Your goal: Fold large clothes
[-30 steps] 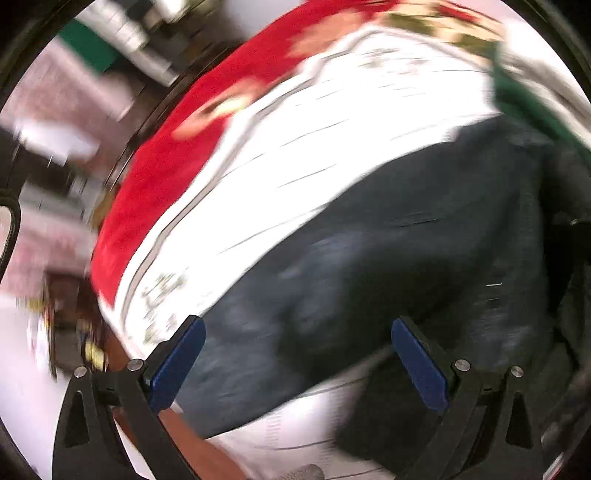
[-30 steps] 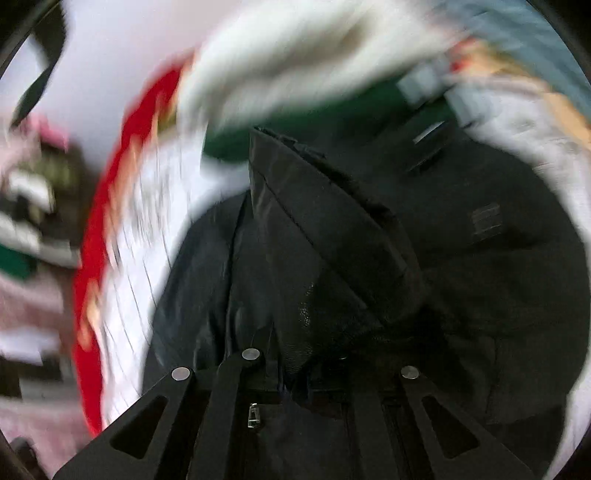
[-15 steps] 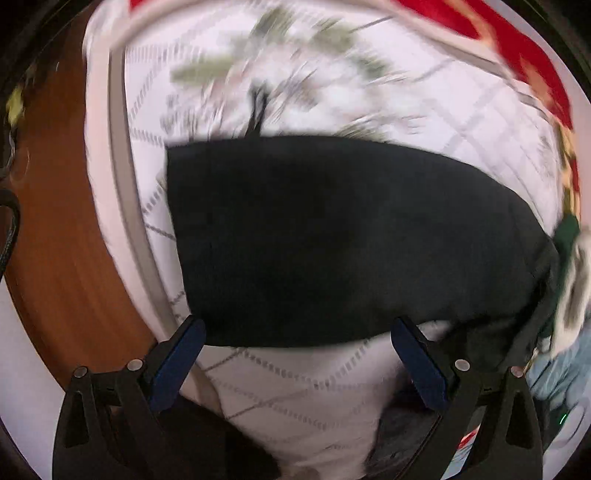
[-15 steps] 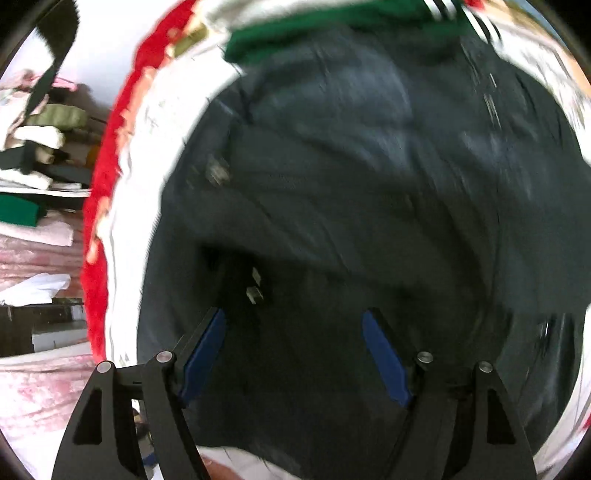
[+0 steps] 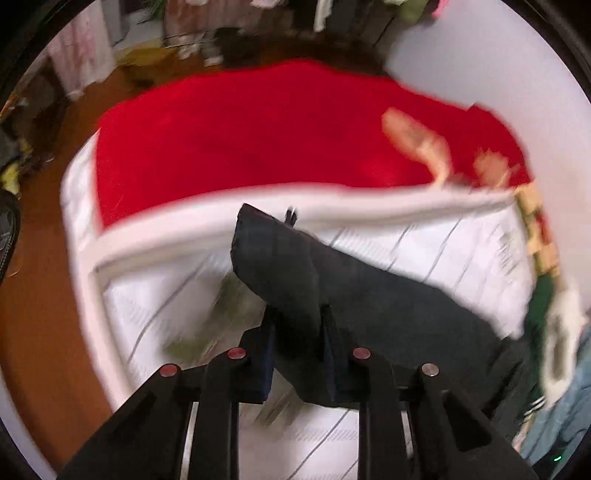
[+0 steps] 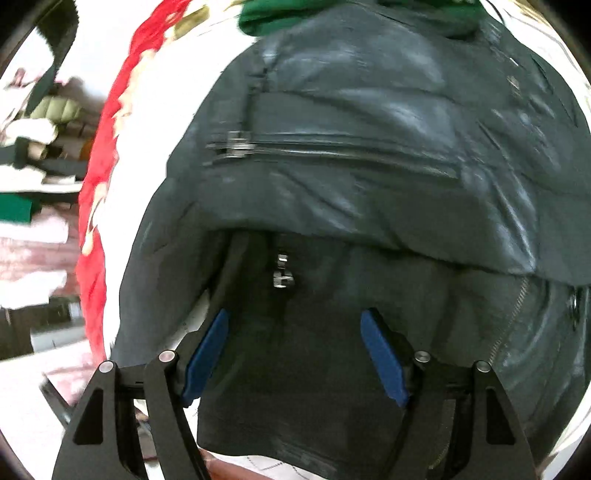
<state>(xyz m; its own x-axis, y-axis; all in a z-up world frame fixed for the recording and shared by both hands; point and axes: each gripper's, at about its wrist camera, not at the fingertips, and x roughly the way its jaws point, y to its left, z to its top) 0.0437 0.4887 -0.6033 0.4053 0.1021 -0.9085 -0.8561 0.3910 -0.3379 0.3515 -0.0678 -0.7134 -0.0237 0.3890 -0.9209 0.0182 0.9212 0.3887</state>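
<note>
The left tongs [image 5: 297, 325] are clenched on a fold of the black jacket [image 5: 354, 291]: the dark cloth rises out from between the two blue pads and stands up in a blunt, folded end that points toward the far edge of the bed [image 5: 424, 243]. From that pinch the rest of the garment trails off to the right and lies across the white quilted bed cover, reaching toward the right edge, where a heap of green and pale clothes [image 5: 546, 306] sits. Beyond the white piped edge of the cover, a red blanket [image 5: 266, 129] spreads over the far part of the bed. A brown floor [image 5: 40, 302] shows along the left side. This view is blurred, so fine detail of the cloth cannot be made out.

In the right wrist view the right tongs [image 6: 295, 345] are released, the blue pads [image 6: 384, 354] spread wide apart with nothing between them. They hover just above the black jacket [image 6: 369, 166], which fills nearly the whole view. A folded-over flap with a long zipper [image 6: 332, 151] lies across the upper part; below its edge, a darker inner layer with a small metal zip pull [image 6: 282, 275] sits directly ahead of the open pads. A green garment [image 6: 288, 14] touches the jacket's far edge, and the red blanket [image 6: 99, 206] runs along the left.
</note>
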